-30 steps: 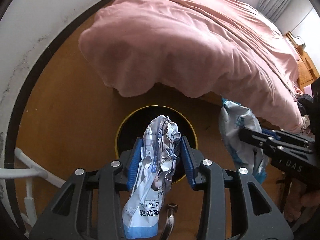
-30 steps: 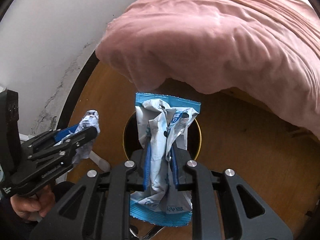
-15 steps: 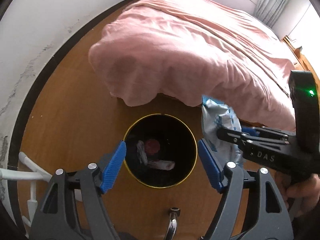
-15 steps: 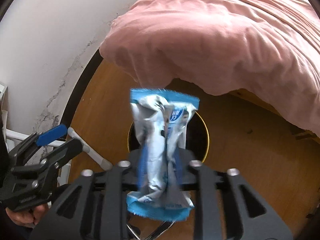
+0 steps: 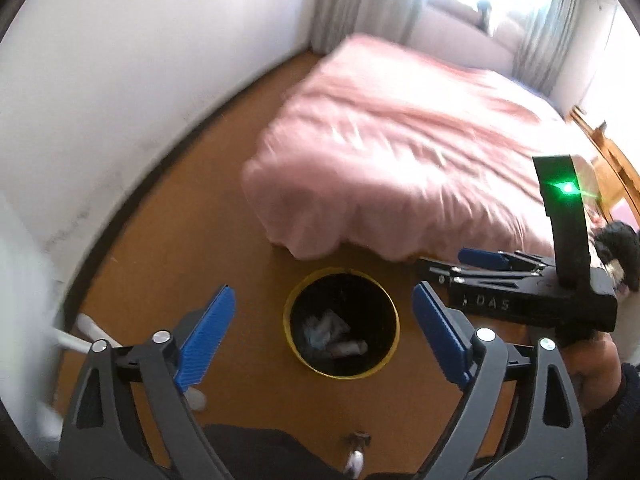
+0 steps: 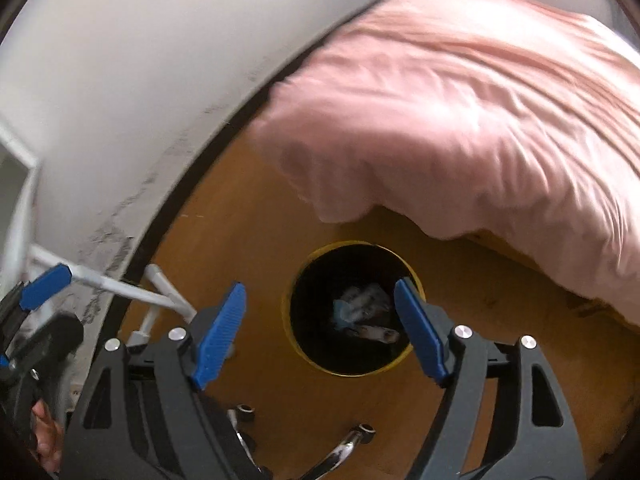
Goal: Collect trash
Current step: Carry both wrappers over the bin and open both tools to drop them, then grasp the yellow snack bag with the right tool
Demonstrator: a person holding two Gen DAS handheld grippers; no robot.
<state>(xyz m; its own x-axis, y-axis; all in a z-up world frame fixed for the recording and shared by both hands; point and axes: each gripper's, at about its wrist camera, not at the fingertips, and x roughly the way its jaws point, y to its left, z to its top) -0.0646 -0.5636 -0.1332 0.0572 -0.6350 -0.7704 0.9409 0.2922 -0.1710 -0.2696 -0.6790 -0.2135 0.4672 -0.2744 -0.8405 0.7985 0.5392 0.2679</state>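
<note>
A black round bin with a yellow rim [image 5: 294,300] [image 6: 289,292] stands on the wooden floor below both grippers. Crumpled blue and white wrappers [image 5: 326,330] [image 6: 360,302] lie inside it. My left gripper [image 5: 322,326] is open and empty above the bin. My right gripper [image 6: 320,322] is open and empty above the bin too. In the left wrist view the right gripper's body [image 5: 532,292] shows at the right with a green light. In the right wrist view the left gripper's blue fingertip [image 6: 46,284] shows at the far left.
A bed with a pink cover [image 5: 400,152] [image 6: 460,92] stands behind the bin. A white wall with a dark skirting [image 6: 120,80] runs on the left. A white rack's legs [image 6: 120,286] stand by the wall. Chair casters [image 6: 352,440] show at the bottom.
One second ago each gripper was shut on a wrapper. The left opened first and dropped its wrapper into the bin; the right has now opened and dropped its own. Both have risen.
</note>
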